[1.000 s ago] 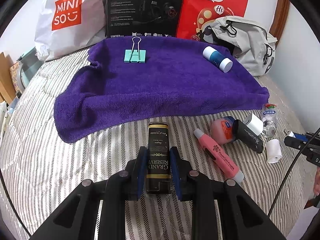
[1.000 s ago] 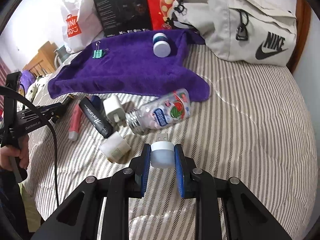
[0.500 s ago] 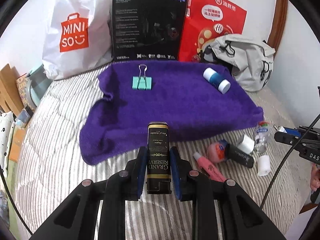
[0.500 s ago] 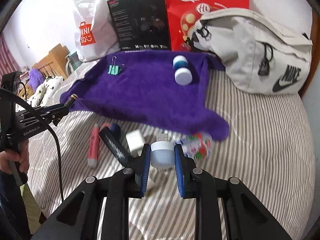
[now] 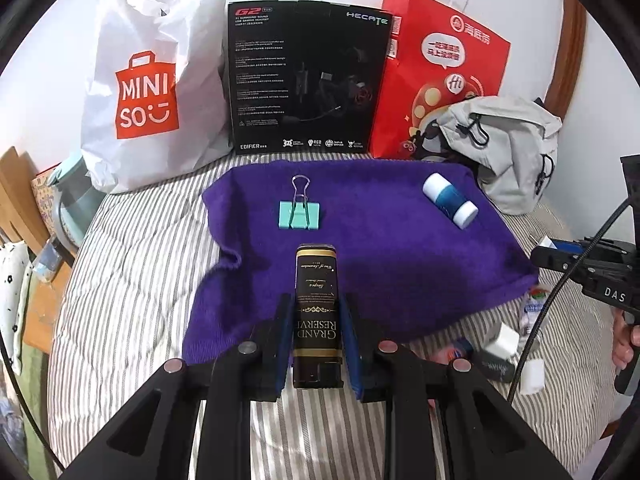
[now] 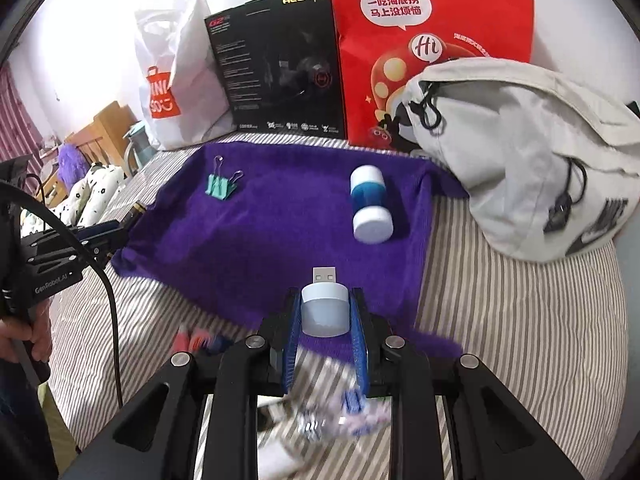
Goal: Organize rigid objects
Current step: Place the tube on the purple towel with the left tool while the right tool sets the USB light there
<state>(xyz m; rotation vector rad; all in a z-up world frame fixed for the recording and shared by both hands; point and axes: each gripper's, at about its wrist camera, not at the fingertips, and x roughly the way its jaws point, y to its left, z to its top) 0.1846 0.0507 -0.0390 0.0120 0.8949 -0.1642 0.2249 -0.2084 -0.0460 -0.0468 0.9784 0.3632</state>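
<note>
- Currently we hold the left gripper [image 5: 316, 344] with its jaws clamped on a black lighter [image 5: 316, 312] printed "GRAND RESERVE"; the lighter's far end projects over the near edge of the purple towel [image 5: 392, 248].
- We hold the right gripper [image 6: 325, 320] with its jaws closed on a small white USB night light [image 6: 324, 306], plug end forward, above the towel's near edge.
- On the towel, we see a teal binder clip [image 5: 299, 214] toward the far left and a blue bottle with white caps [image 5: 450, 200] lying on its side toward the far right.
- Beyond the towel's far edge stand a white MINISO bag [image 5: 148, 92], a black headset box [image 5: 304, 76] and a red paper bag [image 5: 444, 76]; a grey Nike bag [image 6: 532, 152] lies just beside the towel's far right corner.
- Off the towel's near right corner, on the striped bedcover [image 5: 132, 288], we see a white charger plug [image 5: 505, 340], a small clear bottle [image 5: 532, 308] and a black tube [image 5: 494, 366]; other items there are partly hidden.
- In the right wrist view, the items below the gripper are too blurred to identify.
</note>
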